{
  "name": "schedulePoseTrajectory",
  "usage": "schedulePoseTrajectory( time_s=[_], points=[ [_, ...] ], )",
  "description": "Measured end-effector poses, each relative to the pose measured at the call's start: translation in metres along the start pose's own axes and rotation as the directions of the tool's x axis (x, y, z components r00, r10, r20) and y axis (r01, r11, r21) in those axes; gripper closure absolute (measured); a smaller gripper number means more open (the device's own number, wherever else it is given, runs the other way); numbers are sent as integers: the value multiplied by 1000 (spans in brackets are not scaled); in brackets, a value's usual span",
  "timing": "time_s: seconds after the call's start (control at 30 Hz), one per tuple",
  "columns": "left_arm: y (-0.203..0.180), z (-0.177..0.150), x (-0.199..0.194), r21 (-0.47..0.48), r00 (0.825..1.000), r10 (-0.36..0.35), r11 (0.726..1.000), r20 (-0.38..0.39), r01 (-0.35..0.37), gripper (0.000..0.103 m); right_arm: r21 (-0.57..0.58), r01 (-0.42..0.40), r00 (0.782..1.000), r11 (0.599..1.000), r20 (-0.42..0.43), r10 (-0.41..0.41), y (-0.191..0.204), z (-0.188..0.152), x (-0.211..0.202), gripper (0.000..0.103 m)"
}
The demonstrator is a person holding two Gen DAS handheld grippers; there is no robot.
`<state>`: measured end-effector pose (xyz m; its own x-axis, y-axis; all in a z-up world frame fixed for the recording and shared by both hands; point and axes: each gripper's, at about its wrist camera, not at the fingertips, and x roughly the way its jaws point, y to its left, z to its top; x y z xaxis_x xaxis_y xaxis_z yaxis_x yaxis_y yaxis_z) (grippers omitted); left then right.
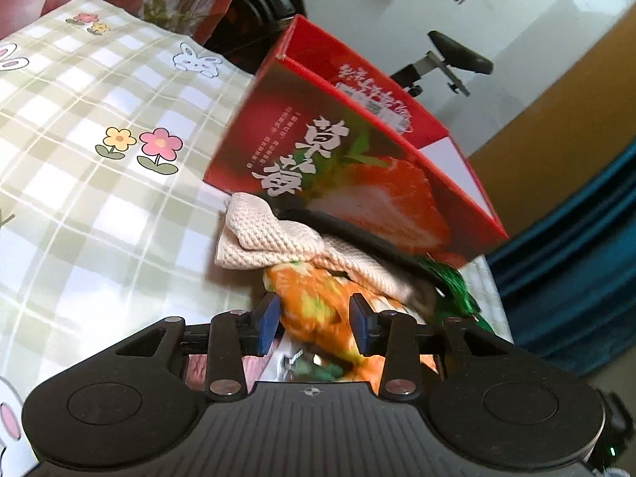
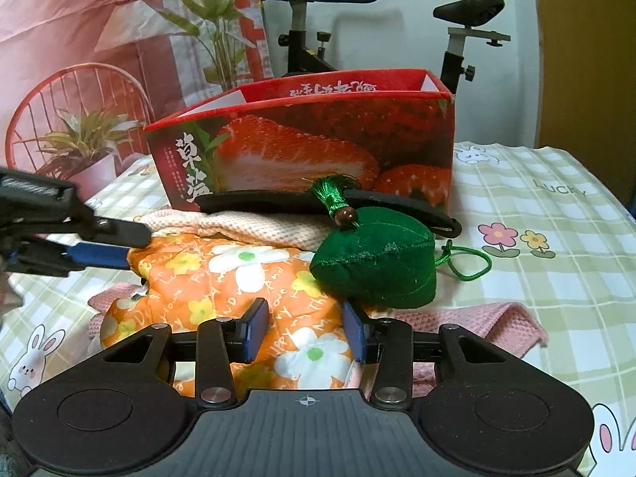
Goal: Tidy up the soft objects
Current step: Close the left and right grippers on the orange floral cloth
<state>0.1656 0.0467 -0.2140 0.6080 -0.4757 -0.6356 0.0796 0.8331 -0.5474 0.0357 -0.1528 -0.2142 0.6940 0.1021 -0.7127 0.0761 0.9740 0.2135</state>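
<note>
On the desk (image 2: 556, 214) with the checked bunny-and-flower cover, all the soft stuff sits piled right in front of the open red strawberry box (image 2: 310, 139). Orange flowered cloth (image 2: 238, 274) is the front layer, over a pink knitted cloth (image 2: 508, 322), with a cream knitted cloth (image 2: 254, 226) and a long flat black piece (image 2: 278, 198) behind it against the box. A green stuffed pouch (image 2: 377, 258) with a tassel rests on the orange cloth's right side. Left gripper (image 1: 314, 322) has its fingers partly spread either side of a fold of the orange cloth; can't tell if the pads actually press on it. Right gripper (image 2: 304, 330) is the same, fingers partly spread over the cloth's near edge, pouch just beyond the right one.
</note>
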Motion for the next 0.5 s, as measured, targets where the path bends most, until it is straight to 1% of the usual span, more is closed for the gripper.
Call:
schedulePoseTrajectory(
  time_s=[0.07, 0.13, 0.17, 0.2, 0.23, 0.27, 0.33, 0.5],
  points=[
    [-5, 1, 10, 17, 1000, 9, 1000, -4, -9, 53, -1, -1, 1000, 1000, 1, 1, 1, 0, 0, 63],
    [-12, -2, 13, 50, 1000, 28, 998, -5, -27, 53, 0, -4, 1000, 1000, 4, 4, 0, 0, 0, 63],
    [-16, -4, 12, 71, 999, 38, 997, 2, -38, 56, -2, -5, 1000, 1000, 6, 5, 0, 0, 0, 63],
    [-19, -5, 10, 91, 999, 49, 995, 17, -50, 63, -4, -6, 1000, 1000, 8, 6, 1, -1, -1, 63],
    [-20, -6, 7, 108, 998, 63, 992, 31, -66, 76, -7, -6, 1000, 1000, 10, 6, 1, -1, -1, 63],
    [-21, -5, 3, 119, 997, 70, 990, 40, -74, 78, -8, -7, 1000, 1000, 12, 7, 2, -1, -2, 63],
    [-20, -4, -9, 123, 996, 52, 991, 69, -60, 83, -13, -21, 1000, 1000, 18, 22, 3, 0, -3, 63],
    [-30, -11, -46, 206, 987, 53, 975, 150, -83, 85, -59, -73, 996, 996, 39, 76, 15, 2, -10, 63]
  ],
)
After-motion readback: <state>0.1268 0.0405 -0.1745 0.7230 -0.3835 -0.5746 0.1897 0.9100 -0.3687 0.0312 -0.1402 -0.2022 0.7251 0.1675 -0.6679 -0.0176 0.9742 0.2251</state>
